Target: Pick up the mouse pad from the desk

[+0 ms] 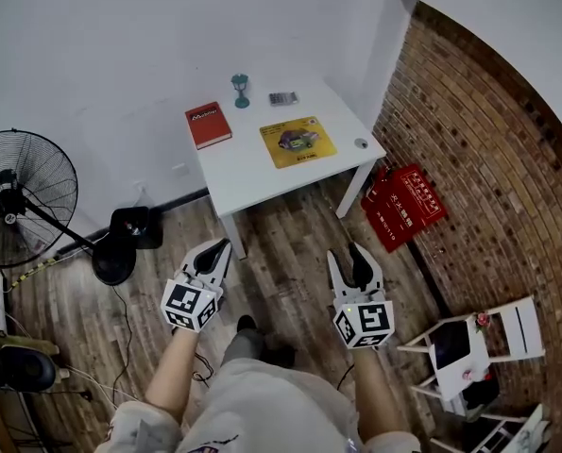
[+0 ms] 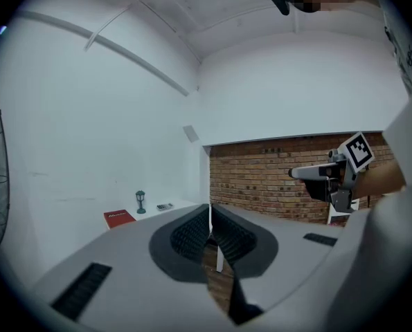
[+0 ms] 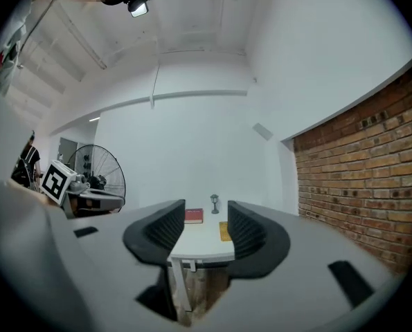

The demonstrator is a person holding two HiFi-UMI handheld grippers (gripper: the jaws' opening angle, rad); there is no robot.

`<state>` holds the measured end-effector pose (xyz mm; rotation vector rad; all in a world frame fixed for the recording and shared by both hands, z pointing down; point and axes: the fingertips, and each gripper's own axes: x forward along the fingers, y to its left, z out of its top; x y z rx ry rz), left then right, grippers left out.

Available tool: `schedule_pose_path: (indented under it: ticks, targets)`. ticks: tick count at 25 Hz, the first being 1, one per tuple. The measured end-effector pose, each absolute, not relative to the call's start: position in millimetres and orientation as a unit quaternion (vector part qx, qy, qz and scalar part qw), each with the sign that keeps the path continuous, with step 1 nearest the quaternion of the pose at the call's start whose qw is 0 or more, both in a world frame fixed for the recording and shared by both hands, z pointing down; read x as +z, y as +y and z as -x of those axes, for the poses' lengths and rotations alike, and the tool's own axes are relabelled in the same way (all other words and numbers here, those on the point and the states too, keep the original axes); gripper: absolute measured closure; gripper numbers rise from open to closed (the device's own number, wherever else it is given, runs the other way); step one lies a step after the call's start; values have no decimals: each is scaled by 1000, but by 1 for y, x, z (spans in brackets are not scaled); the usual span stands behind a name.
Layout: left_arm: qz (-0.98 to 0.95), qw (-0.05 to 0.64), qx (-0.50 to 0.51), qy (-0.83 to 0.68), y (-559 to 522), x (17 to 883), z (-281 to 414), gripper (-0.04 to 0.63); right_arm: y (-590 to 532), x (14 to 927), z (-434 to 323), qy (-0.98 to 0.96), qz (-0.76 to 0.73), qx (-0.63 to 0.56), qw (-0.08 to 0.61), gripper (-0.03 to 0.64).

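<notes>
left hand-held gripper: you hold it level in front of you, over the floor. The jaws are closed, pads meeting at the tips, with nothing in them.
right hand-held gripper: also level, beside the left one but apart from it. The jaws stand partly open and the gap is empty; its own view shows only the far worktop through the gap.
floor: wood planks under both grippers, running up to the worktop legs.
white chair: low on your right, near the brick wall.
fan: black standing fan on your left, its round base on the floor.
red bag: flat on the floor by the worktop's front right leg, just beside the brick wall.
worktop: white, ahead of you, backed against the white wall and well apart from both grippers.
mouse pad: yellow with a printed picture. It lies flat on the worktop, right of the middle; neither gripper touches it.
small round item: right of the mouse pad, near the worktop's right edge; too small to tell what it is.
red book: flat on the worktop's left end.
teal lamp: upright at the back edge, between the red book and the grey device.
grey device: small, at the back edge, behind the mouse pad.
brick wall: runs along your right side.
</notes>
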<state>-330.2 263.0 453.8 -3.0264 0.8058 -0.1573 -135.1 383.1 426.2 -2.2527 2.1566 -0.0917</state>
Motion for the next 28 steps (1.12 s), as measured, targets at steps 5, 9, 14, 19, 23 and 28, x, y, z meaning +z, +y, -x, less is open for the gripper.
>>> schedule_pose_path:
  ticks: [5, 9, 14, 19, 23, 28]
  targets:
    - [965, -1, -52, 256, 267, 459, 325, 566, 386, 423, 132, 691, 723, -13, 17, 266]
    - [965, -3, -53, 255, 271, 460, 320, 566, 391, 424, 127, 690, 723, -17, 19, 261]
    - [965, -4, -58, 255, 277, 460, 312, 566, 399, 429, 122, 689, 724, -28, 25, 265]
    - [963, -5, -58, 262, 282, 462, 303, 566, 400, 438, 115, 696, 716, -39, 24, 270]
    - [963, -8, -61, 264, 275, 465, 291, 566, 394, 443, 108, 698, 714, -47, 27, 275]
    - [964, -9, -60, 260, 255, 466, 270, 566, 373, 446, 91, 698, 714, -49, 24, 279]
